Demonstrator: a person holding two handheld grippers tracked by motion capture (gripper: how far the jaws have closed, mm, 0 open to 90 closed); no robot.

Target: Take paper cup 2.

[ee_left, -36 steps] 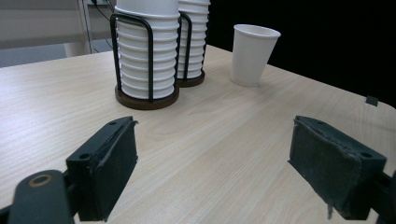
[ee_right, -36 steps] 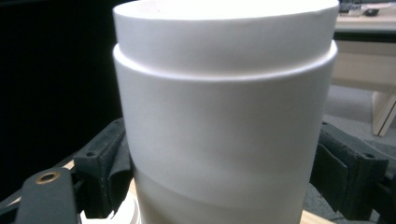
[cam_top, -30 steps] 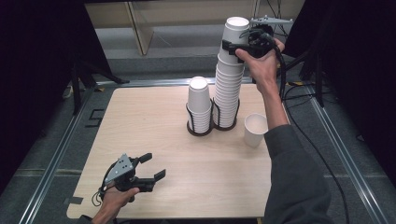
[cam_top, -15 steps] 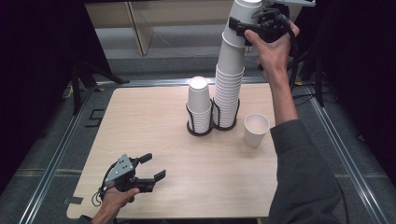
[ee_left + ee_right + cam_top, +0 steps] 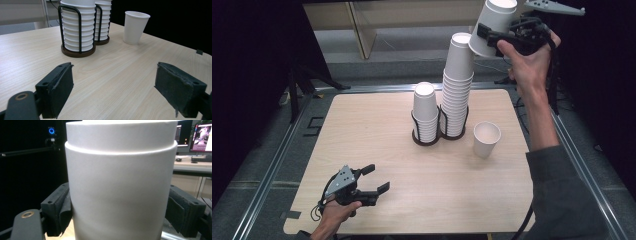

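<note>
The right gripper (image 5: 492, 36) clamps 1 paper cup (image 5: 493, 26) above 2 racked cup stacks (image 5: 442, 112), 1 loose cup (image 5: 486, 139) stands nearby, and the left gripper (image 5: 374, 180) gapes empty.

No readable text, labels, brands or numbers on the white paper cups (image 5: 458, 85), wire cup holders (image 5: 78, 51), tabletop (image 5: 377, 135), distant monitors too blurred

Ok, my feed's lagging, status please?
Right gripper shut on paper cup, held high beside tall stack top. Left gripper open, empty, near table edge. Nothing in the way.
</note>
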